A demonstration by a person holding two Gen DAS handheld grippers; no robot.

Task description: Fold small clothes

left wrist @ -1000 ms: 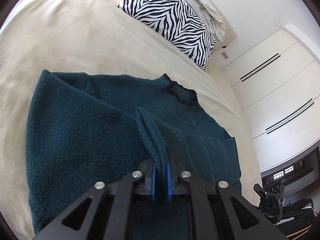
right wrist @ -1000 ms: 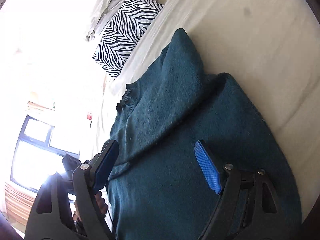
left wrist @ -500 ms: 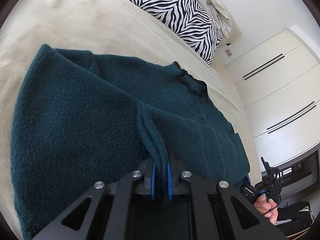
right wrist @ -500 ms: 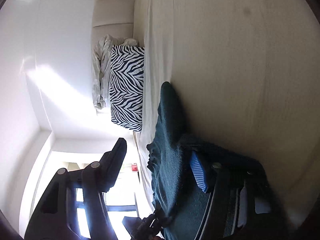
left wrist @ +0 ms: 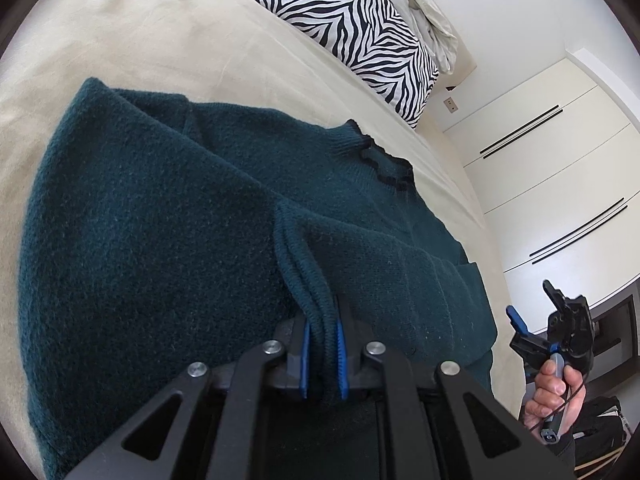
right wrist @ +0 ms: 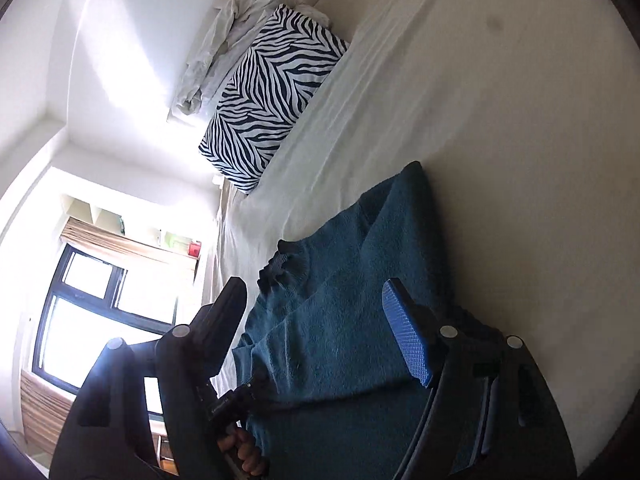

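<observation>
1. The big cream bed sheet [left wrist: 168,40] is carrying everything. The fuzzy dark teal knitted sweater [left wrist: 160,240] is lying near the bed's front edge, with its neck hole pointing toward the black-and-white zebra-stripe pillow [left wrist: 352,36] at the far end of the bed.
2. The sweater is looking bigger and closer in the left camera than a moment ago, and one side is lying folded over the middle. I think the first fold is nearly done.
3. The left gripper [left wrist: 322,356] is staying clenched on the ribbed cuff of the sweater's sleeve [left wrist: 304,276]. The cuff is sitting right between its blue pads.
4. The right gripper [right wrist: 320,320] has backed away from the cloth and lifted a little. Its jaws are opening, and nothing is pinched between them. The sweater is lying under and past them, not touching the pads.
5. A hand [left wrist: 554,396] is holding the right gripper out past the bed's side edge. I think it needs a new spot to grab next.
</observation>
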